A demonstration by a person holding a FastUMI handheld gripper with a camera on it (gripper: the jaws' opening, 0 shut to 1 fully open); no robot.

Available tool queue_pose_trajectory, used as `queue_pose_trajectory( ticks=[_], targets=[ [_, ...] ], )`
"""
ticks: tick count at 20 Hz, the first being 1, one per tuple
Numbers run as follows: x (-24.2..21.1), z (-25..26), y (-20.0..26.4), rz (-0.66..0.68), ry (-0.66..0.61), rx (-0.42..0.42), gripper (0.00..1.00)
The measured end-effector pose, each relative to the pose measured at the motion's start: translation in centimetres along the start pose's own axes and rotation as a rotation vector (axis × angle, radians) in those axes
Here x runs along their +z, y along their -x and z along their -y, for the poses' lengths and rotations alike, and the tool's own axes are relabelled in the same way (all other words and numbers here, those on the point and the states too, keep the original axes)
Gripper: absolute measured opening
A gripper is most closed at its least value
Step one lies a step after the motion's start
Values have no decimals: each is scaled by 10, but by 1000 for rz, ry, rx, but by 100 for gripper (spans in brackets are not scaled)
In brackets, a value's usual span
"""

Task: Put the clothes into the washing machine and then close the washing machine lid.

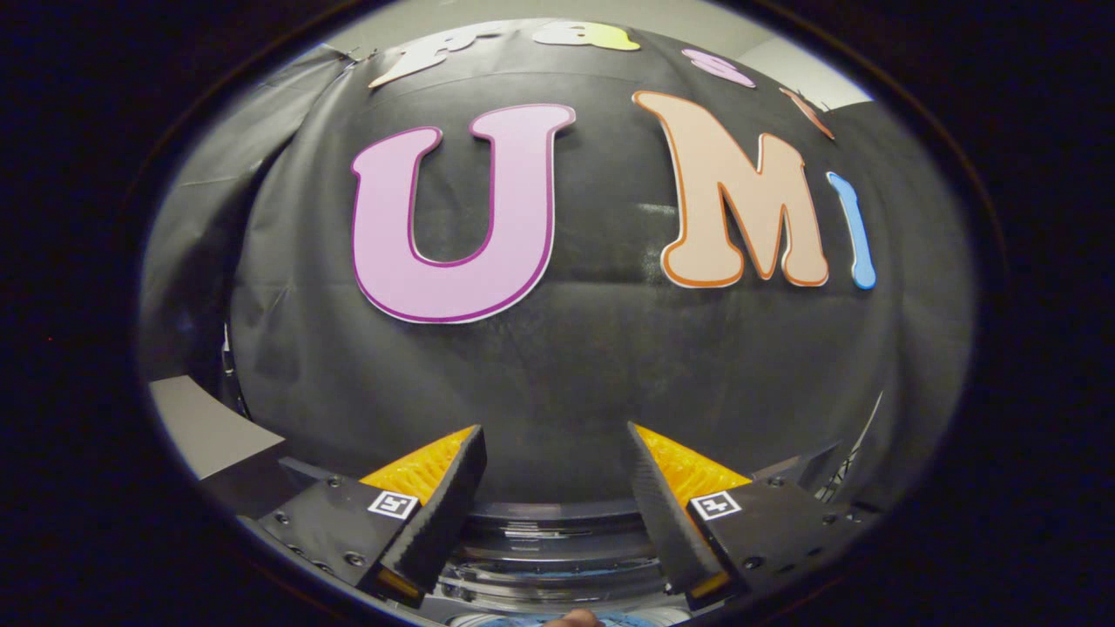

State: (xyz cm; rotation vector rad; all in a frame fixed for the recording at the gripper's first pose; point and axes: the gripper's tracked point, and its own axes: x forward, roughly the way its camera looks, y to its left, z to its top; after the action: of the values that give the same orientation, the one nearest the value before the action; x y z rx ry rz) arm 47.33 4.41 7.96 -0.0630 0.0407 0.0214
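Observation:
My gripper (555,440) is open, its two fingers spread wide with nothing between them. It is held high and points at the black cloth wall. Low down between the fingers I see the round rim of the washing machine (557,544), with glossy ribbed rings around its opening. Something blue (610,619) shows at the very bottom inside that opening; I cannot tell whether it is clothing. The machine's lid is hidden from me.
The black cloth wall (566,366) stands close ahead, beyond the fingers. A pale grey surface (205,427) lies to the left of the left finger. A fingertip of a person's hand (571,616) shows at the bottom below the machine rim.

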Motion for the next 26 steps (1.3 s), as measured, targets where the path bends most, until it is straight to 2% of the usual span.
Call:
queue_pose_trajectory(
  ticks=[26],
  targets=[
    [-2, 2, 22, 39, -2, -26, 98]
  ],
)
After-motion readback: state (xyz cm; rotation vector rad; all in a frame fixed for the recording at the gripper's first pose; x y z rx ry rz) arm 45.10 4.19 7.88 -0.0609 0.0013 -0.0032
